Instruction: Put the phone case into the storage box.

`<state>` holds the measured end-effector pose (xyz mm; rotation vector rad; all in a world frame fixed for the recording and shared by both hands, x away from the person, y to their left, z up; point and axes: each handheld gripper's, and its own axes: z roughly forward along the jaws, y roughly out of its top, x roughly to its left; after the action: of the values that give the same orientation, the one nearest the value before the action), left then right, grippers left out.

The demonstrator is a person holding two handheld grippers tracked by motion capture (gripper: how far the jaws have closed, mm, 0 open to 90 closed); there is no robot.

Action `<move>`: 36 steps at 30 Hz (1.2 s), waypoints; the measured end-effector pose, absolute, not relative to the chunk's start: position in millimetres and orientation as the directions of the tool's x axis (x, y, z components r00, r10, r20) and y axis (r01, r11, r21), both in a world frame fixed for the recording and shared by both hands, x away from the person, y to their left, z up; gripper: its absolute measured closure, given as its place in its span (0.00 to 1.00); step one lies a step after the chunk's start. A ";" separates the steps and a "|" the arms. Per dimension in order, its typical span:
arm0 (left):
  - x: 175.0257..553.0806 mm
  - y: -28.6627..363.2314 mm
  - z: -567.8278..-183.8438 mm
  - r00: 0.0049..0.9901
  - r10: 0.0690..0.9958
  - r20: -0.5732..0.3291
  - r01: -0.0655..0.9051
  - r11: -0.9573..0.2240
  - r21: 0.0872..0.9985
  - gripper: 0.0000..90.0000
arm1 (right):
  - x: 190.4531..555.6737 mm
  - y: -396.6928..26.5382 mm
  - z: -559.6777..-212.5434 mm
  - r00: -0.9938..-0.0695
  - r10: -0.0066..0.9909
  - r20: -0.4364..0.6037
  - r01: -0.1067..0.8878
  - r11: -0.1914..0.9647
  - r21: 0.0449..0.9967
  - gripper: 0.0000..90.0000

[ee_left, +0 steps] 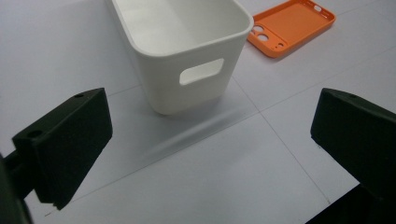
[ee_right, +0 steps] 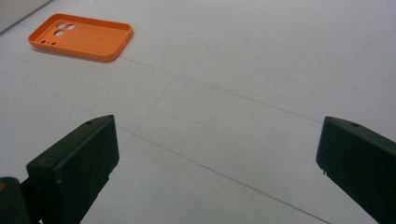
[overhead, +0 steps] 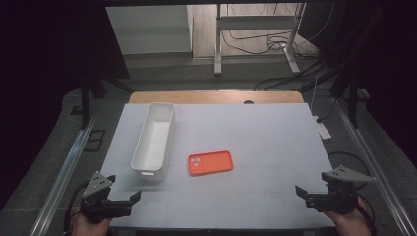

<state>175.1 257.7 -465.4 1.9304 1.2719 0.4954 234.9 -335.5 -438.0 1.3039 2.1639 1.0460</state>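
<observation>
An orange phone case (overhead: 210, 163) lies flat, inner side up, near the middle of the white table top (overhead: 255, 132). To its left stands a long white bin (overhead: 168, 142) with a handle slot, and nothing shows inside it. My left gripper (overhead: 123, 189) hovers open at the front left corner, just short of the bin's near end. In the left gripper view the bin (ee_left: 187, 91) is straight ahead between the wide jaws of the gripper (ee_left: 212, 135), with the case (ee_left: 292, 25) beyond. My right gripper (overhead: 309, 191) is open at the front right. Its own view has the gripper (ee_right: 219, 149) over bare table and the case (ee_right: 81, 36) far off.
A wooden strip (overhead: 216, 96) borders the table's far edge. Metal rails (overhead: 74, 157) run along both sides. A white frame (overhead: 255, 29) and loose cables (overhead: 275, 44) stand on the floor beyond. The white surface between the two grippers is flat and marked with thin seams.
</observation>
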 end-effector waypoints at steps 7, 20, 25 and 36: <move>175.5 258.2 -465.6 0.436 0.895 -0.094 0.607 -0.216 0.765 0.00 | 234.7 -334.2 -438.2 -0.494 0.869 0.031 0.571 0.297 0.766 0.00; 174.7 258.2 -465.9 0.449 0.890 -0.081 0.600 -0.233 0.765 0.00 | 236.2 -332.9 -438.5 -0.502 0.864 0.035 0.578 0.305 0.757 0.00; 175.5 258.4 -466.2 0.456 0.885 -0.091 0.603 -0.233 0.763 0.00 | 237.4 -333.4 -438.7 -0.511 0.858 0.048 0.584 0.306 0.752 0.00; 174.7 258.6 -466.5 0.469 0.878 -0.094 0.597 -0.237 0.766 0.00 | 241.0 -330.1 -438.7 -0.523 0.851 0.053 0.581 0.310 0.753 0.00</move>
<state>174.7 258.6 -466.5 1.9477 1.2278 0.4637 241.0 -330.1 -438.7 1.2812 2.2281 1.0536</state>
